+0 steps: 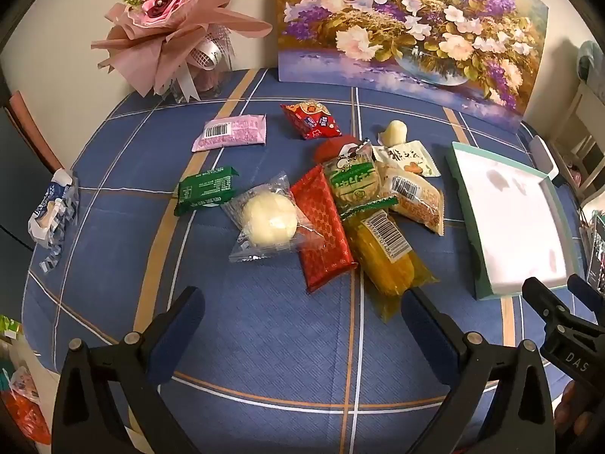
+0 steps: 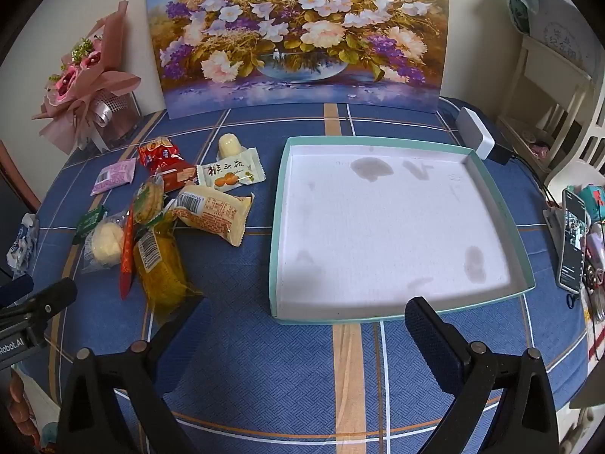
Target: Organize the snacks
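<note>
The snacks lie in a loose heap on the blue checked bench (image 1: 264, 340), left of a shallow teal tray (image 2: 278, 227) whose white floor is bare but stained. In the heap, a red pack (image 1: 321, 227) lies lengthwise between a clear-wrapped white bun (image 1: 269, 223) on its left and a yellow pack (image 1: 385, 257) on its right, which reaches nearest. A round cracker pack (image 1: 353, 183) overlaps the red pack's far end, and a cream pack (image 1: 416, 196) and a white sachet (image 1: 406, 157) sit right of it, toward the tray. A green bar (image 1: 206, 189) lies just left of the bun; a pink pack (image 1: 230, 132) and a small red bag (image 1: 314, 119) lie apart, farther back. A crumpled blue wrapper (image 1: 55, 212) sits at the far left edge.

The left gripper (image 1: 302, 302) hovers near the heap's near end, jaws wide and holding nothing. The right gripper (image 2: 302, 314) hangs over the tray's near rim, jaws likewise wide and bare.

A flower painting (image 2: 298, 34) and a pink bouquet (image 1: 170, 26) stand against the far wall.
</note>
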Demonstrator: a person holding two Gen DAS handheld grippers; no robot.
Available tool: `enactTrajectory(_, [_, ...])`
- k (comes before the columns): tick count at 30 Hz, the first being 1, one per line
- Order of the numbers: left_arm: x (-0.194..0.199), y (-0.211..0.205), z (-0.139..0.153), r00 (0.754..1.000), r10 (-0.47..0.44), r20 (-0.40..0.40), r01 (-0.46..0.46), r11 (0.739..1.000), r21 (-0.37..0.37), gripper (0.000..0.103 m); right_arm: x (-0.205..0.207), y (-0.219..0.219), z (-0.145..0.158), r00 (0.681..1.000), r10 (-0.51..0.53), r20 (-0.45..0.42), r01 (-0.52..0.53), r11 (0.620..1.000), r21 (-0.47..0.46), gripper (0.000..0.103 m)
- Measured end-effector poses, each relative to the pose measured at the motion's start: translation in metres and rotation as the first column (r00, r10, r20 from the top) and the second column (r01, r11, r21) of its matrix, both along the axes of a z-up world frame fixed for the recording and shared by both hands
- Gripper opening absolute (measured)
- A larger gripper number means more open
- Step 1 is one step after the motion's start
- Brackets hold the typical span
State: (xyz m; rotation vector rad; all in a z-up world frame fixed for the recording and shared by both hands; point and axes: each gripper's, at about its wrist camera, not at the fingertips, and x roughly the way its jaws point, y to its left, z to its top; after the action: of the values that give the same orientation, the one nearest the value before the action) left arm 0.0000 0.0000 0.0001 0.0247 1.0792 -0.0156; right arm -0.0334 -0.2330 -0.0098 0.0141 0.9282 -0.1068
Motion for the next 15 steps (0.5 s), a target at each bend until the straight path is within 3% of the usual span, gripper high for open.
enactTrajectory(15, [0.0, -0.0001, 0.0001, 1.0, 0.0, 0.001, 0.0, 1.0, -0.005, 0.103, 0.0003, 0.0006, 0.0002, 1.0, 0.0, -0.001, 0.0, 1.0, -0.002, 0.103])
